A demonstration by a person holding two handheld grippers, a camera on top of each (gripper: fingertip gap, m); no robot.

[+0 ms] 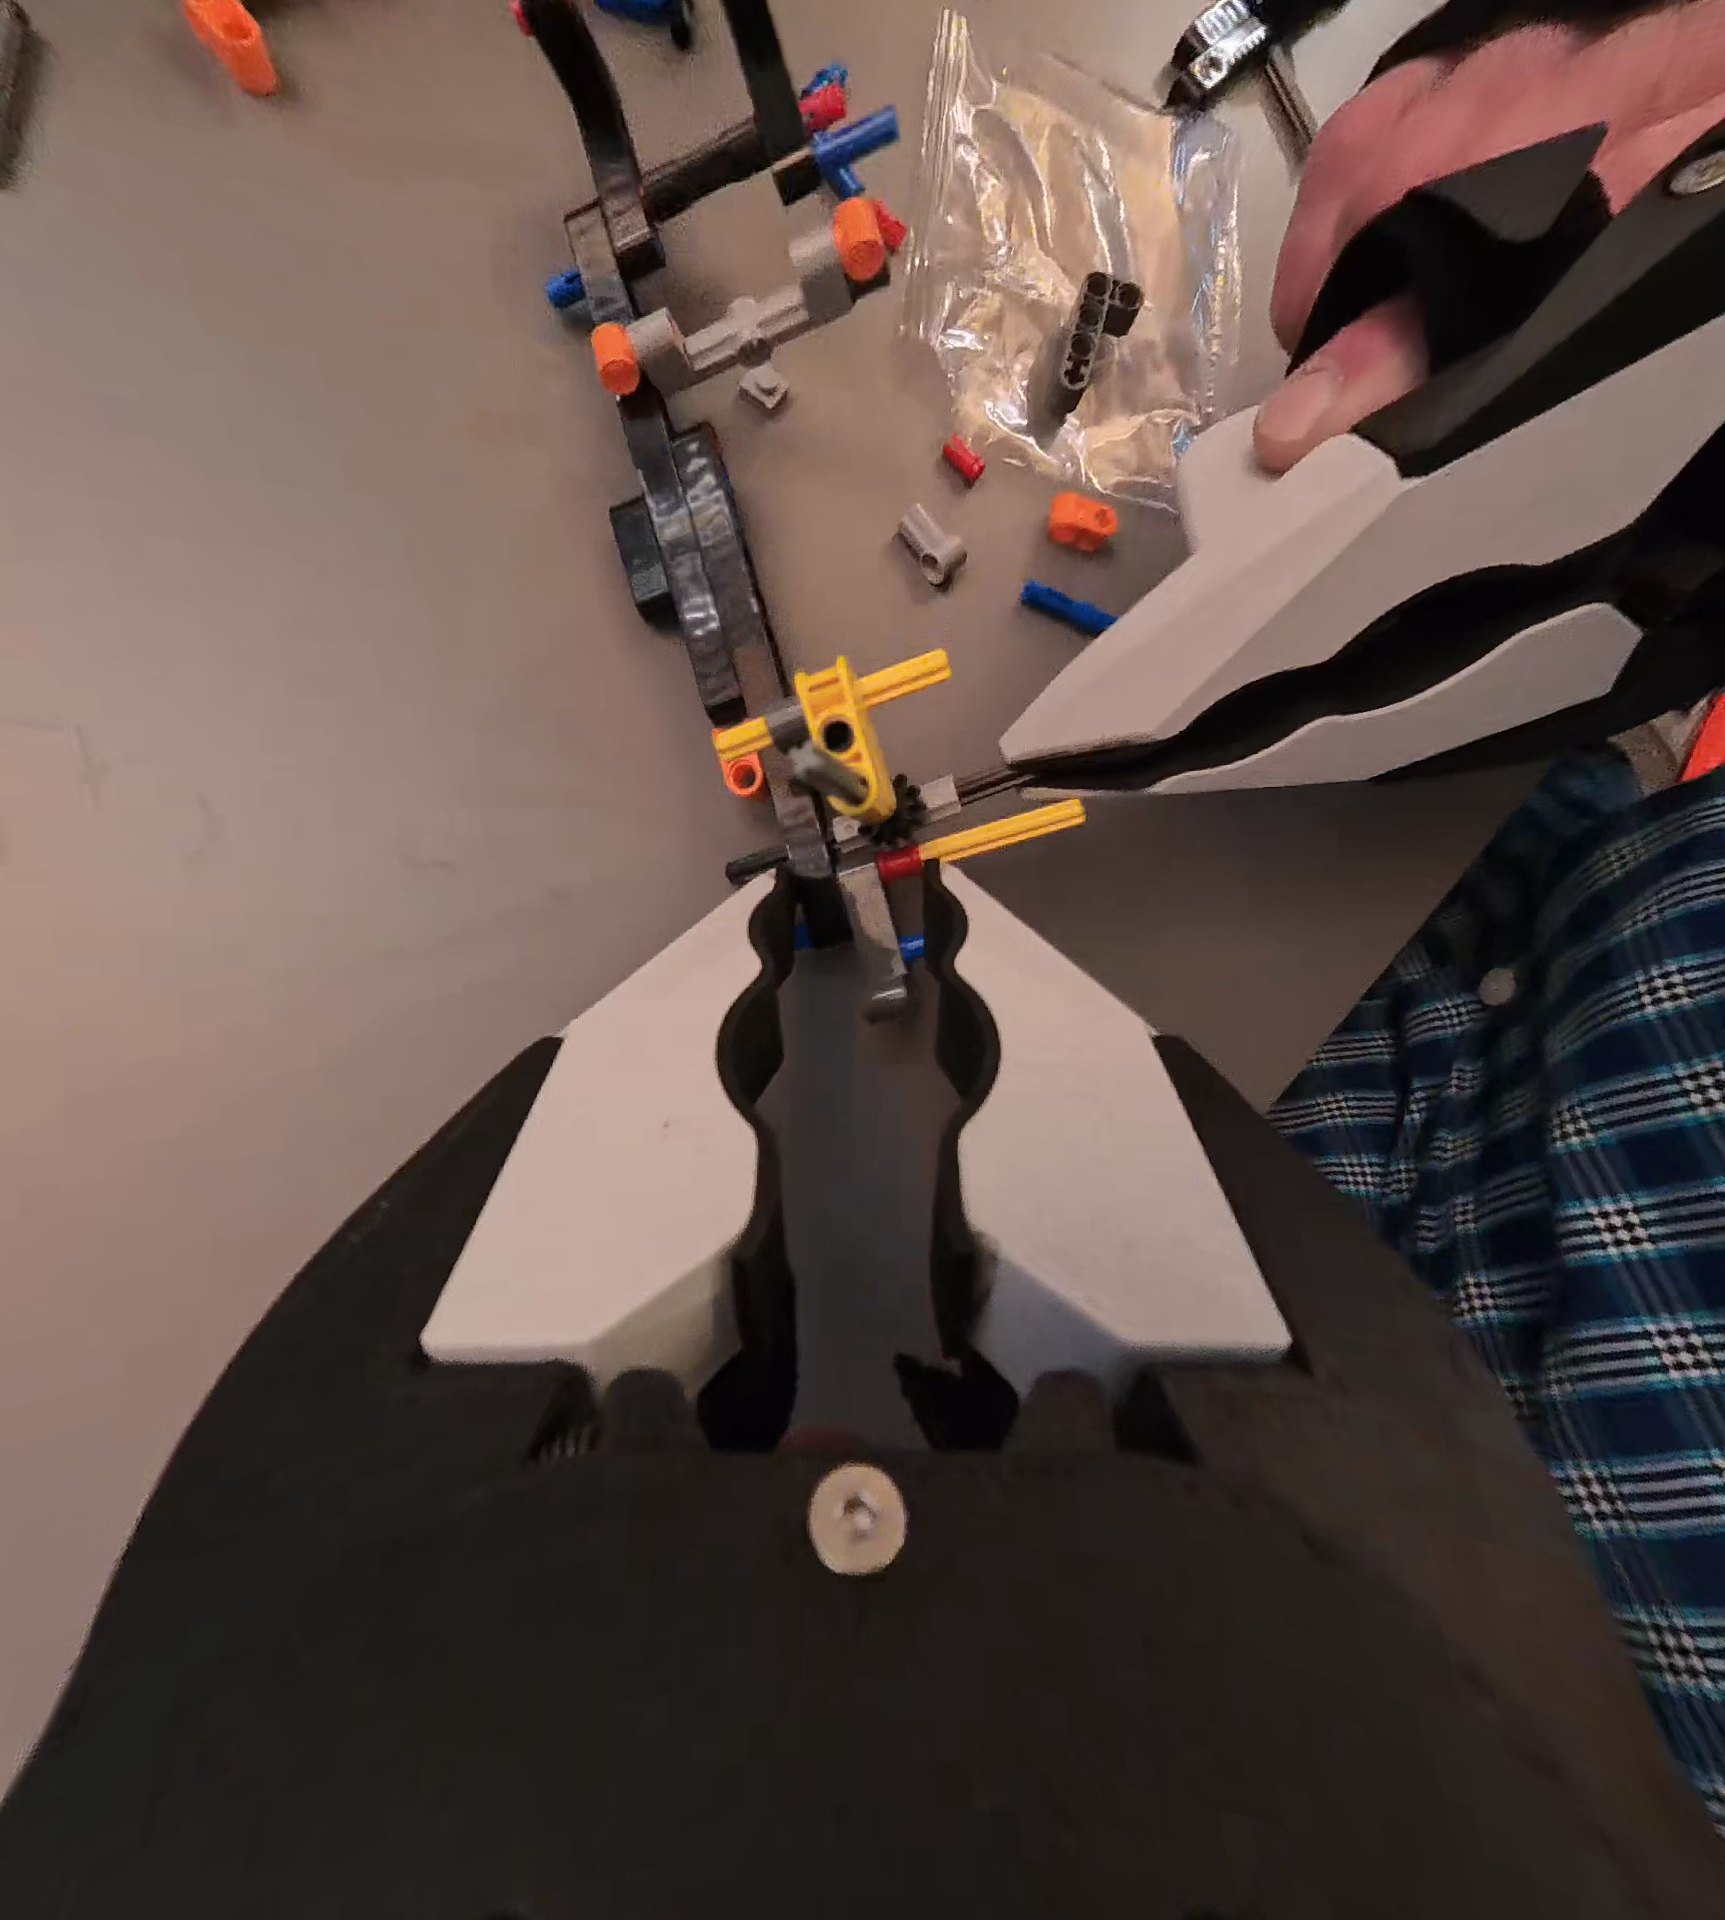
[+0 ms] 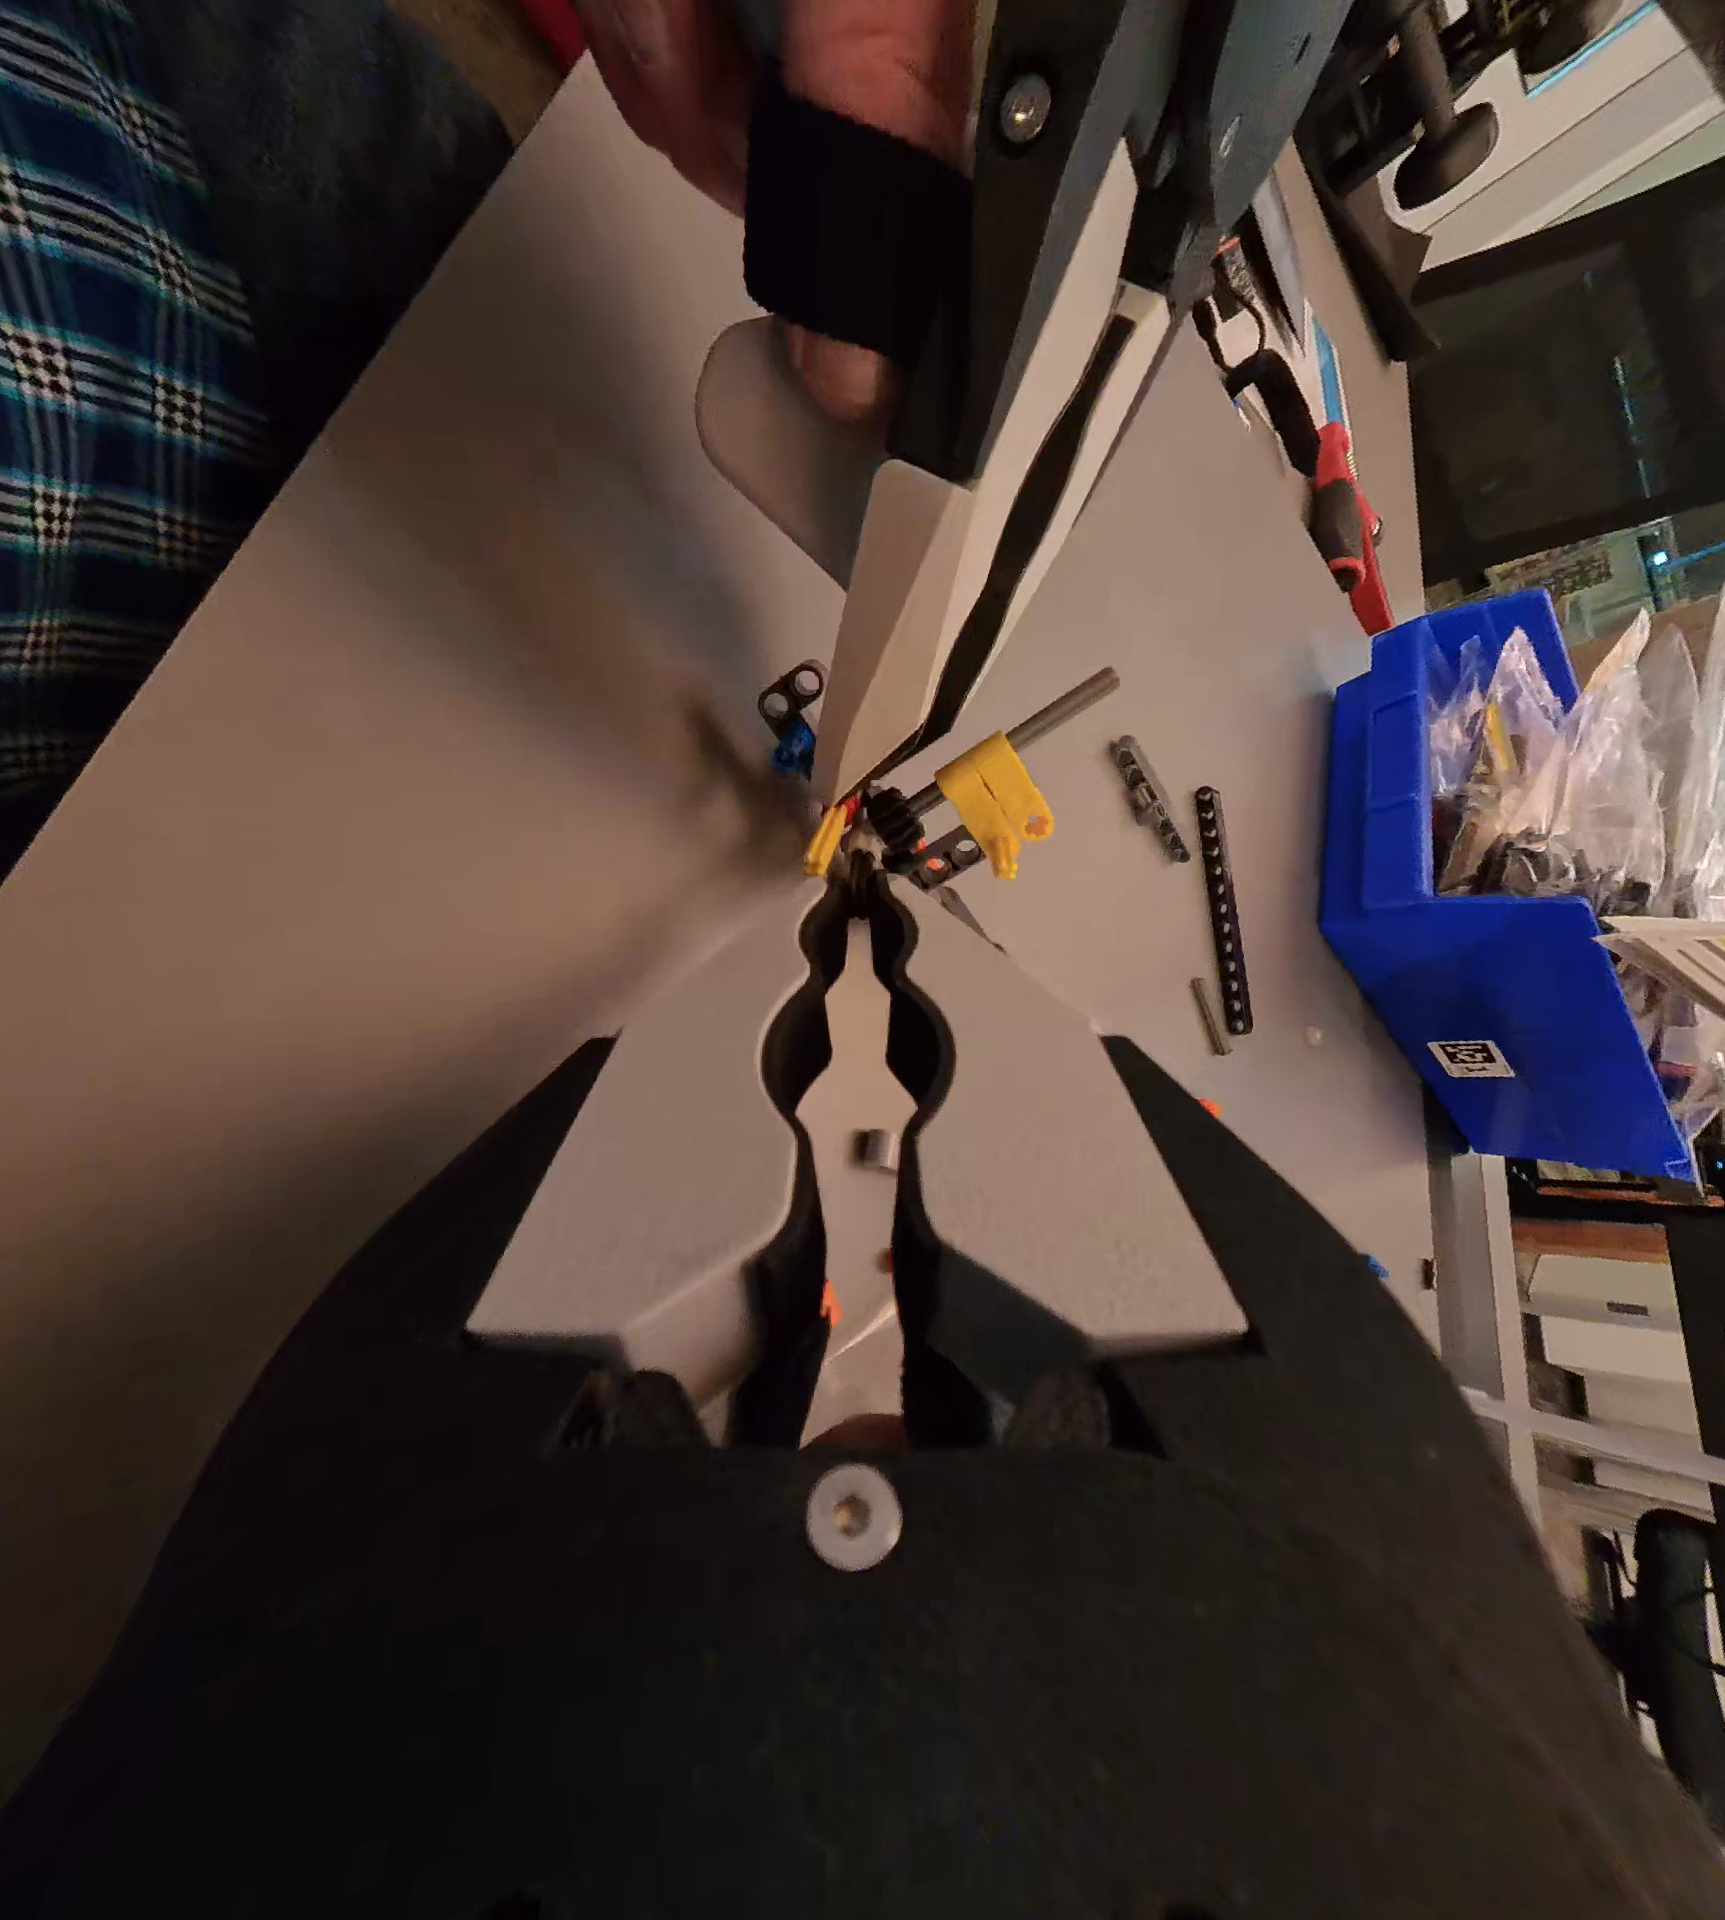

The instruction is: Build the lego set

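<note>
We hold the left hand-held gripper (image 1: 853,883) with its fingers drawn in close, pinching at their tips. Our right hand-held gripper (image 1: 1019,767) comes in from the side, its two fingers pressed nearly together, tips just beside the left one's. Our right hand (image 1: 1440,197) wraps its black handle, one fingertip (image 1: 1299,416) resting on the white finger shell.

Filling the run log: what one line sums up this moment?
left tool: shut on lego assembly | right tool: shut on thin black rod by the small gear | loose parts on table
</note>
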